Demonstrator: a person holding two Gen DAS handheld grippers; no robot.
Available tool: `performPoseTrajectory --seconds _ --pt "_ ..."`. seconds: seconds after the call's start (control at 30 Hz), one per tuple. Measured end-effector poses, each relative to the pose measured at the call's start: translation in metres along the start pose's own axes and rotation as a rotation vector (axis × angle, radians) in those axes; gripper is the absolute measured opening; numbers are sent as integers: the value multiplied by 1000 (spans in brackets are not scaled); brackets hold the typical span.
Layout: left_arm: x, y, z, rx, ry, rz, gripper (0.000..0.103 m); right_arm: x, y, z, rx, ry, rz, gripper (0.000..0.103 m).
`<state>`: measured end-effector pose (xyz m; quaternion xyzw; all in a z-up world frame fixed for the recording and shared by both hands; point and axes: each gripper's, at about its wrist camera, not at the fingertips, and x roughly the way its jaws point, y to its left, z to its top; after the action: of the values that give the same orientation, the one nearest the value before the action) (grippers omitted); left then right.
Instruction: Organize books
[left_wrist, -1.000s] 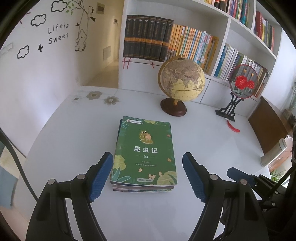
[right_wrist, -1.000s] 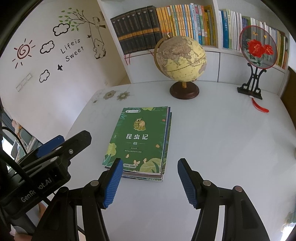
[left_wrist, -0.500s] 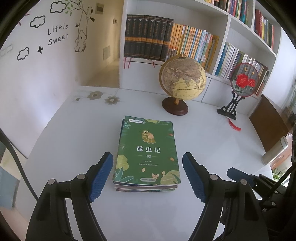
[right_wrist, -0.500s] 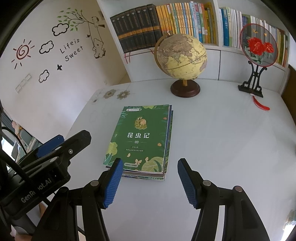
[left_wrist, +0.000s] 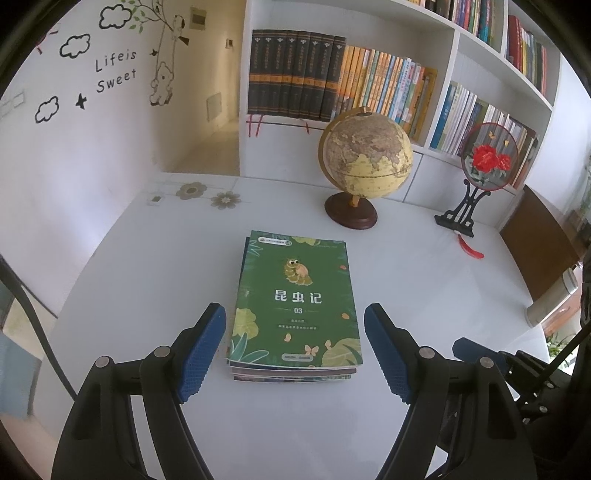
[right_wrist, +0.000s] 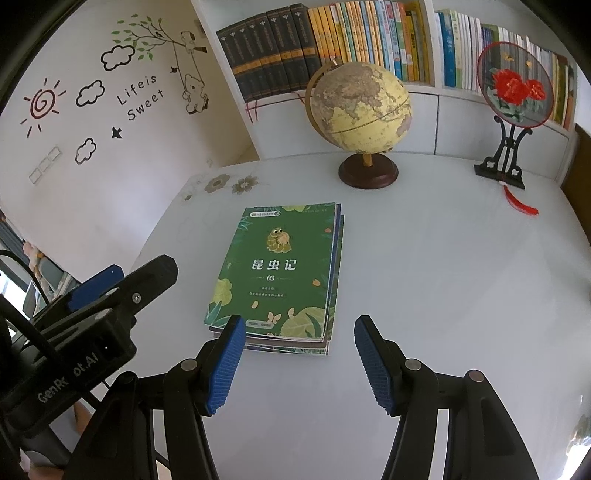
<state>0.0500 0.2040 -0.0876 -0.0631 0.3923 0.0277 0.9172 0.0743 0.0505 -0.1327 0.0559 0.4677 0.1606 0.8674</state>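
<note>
A small stack of thin books with a green cover on top (left_wrist: 295, 302) lies flat on the white table (left_wrist: 147, 280); it also shows in the right wrist view (right_wrist: 277, 273). My left gripper (left_wrist: 294, 350) is open and empty, its blue pads on either side of the stack's near end, above the table. My right gripper (right_wrist: 298, 363) is open and empty, just in front of the stack's near right corner. The left gripper's body shows at the left of the right wrist view (right_wrist: 92, 321).
A globe (left_wrist: 365, 158) on a wooden base stands behind the stack. A red flower fan on a black stand (left_wrist: 487, 158) is at the back right. A bookshelf full of upright books (left_wrist: 332, 85) rises behind the table. A metal flask (left_wrist: 554, 299) lies at the right edge.
Both grippers have moved slightly forward toward the stack, which now sits a little closer between the left pads. The books have not moved.
</note>
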Motion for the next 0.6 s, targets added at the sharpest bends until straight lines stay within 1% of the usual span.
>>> performPoseTrajectory --seconds 0.43,0.6 --pt "1 -1 0 15 -8 21 76 4 -1 -4 9 10 4 59" --pt "-2 -7 0 66 -31 72 76 6 0 -5 6 18 -1 59"
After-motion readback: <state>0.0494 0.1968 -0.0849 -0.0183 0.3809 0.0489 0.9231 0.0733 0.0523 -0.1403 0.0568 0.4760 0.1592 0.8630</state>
